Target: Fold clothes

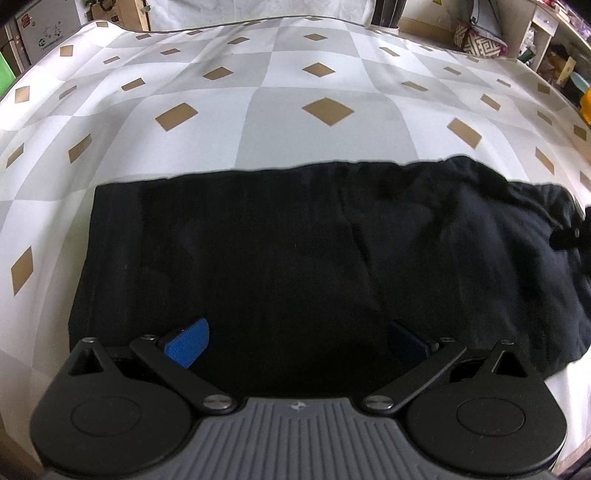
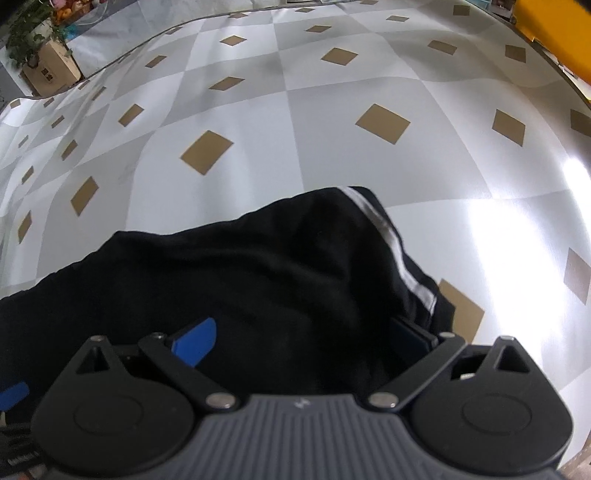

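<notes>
Left gripper (image 1: 297,345) sits at the bottom of its frame, its two blue ribbed pads (image 1: 188,343) spread wide apart above the black garment (image 1: 295,240), pinching nothing. That garment is soft, matte, dark cloth lying flat across the lower middle of the frame in a broad rectangle, with a straight far edge and a bunched, rounded heap at its right end. It rests on a smooth cloth (image 1: 258,110) printed with grey and white squares and tan diamonds, which fills the upper half of the view. At the upper right stands a shelf (image 1: 554,48) holding assorted small items too blurred to tell, and near it a patterned bag (image 1: 476,40). In the right wrist view, the right gripper (image 2: 303,343) is likewise at the bottom, its fingers (image 2: 195,343) held wide apart over the garment (image 2: 240,277), gripping nothing. Here the fabric humps up into a rounded fold in the centre, with a white stripe (image 2: 402,254) running along its right edge. A cardboard box (image 2: 51,70) with a leafy plant (image 2: 26,33) sits at the upper left.
</notes>
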{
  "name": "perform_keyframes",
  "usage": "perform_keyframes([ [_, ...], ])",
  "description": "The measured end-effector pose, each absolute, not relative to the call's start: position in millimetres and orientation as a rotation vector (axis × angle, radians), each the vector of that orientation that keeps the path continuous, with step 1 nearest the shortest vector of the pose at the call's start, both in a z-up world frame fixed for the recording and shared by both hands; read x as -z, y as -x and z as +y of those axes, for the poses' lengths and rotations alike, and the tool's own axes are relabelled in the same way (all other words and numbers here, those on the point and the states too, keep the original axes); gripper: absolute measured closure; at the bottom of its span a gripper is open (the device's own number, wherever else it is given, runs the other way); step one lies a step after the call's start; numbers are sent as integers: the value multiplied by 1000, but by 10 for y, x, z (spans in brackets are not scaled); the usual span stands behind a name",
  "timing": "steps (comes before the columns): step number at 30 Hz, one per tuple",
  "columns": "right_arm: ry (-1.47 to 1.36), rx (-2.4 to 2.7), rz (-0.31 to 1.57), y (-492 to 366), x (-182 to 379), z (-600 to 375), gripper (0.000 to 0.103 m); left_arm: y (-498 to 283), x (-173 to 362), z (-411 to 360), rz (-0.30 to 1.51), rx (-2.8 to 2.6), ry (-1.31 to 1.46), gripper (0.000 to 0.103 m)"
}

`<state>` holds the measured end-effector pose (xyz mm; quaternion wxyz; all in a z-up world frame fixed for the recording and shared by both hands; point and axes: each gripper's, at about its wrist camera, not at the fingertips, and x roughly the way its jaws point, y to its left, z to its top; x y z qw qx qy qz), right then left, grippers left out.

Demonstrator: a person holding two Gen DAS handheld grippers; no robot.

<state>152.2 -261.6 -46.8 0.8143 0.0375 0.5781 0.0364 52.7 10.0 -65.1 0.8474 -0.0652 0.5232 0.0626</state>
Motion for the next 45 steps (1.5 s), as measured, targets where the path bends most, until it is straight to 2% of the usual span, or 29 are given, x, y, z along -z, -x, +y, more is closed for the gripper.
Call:
perform_keyframes([
  [14,11,-31,1093,-1107,440,-2295,4,-264,691,144,1112,-161,136,0],
  [20,-21,-1,1180,-1020,647,-2330,1,-218,691,149,1114,-167,139,0],
  [45,-44,83,1132,-639,668,-2300,1,41,689,362,1157,-181,154,0],
])
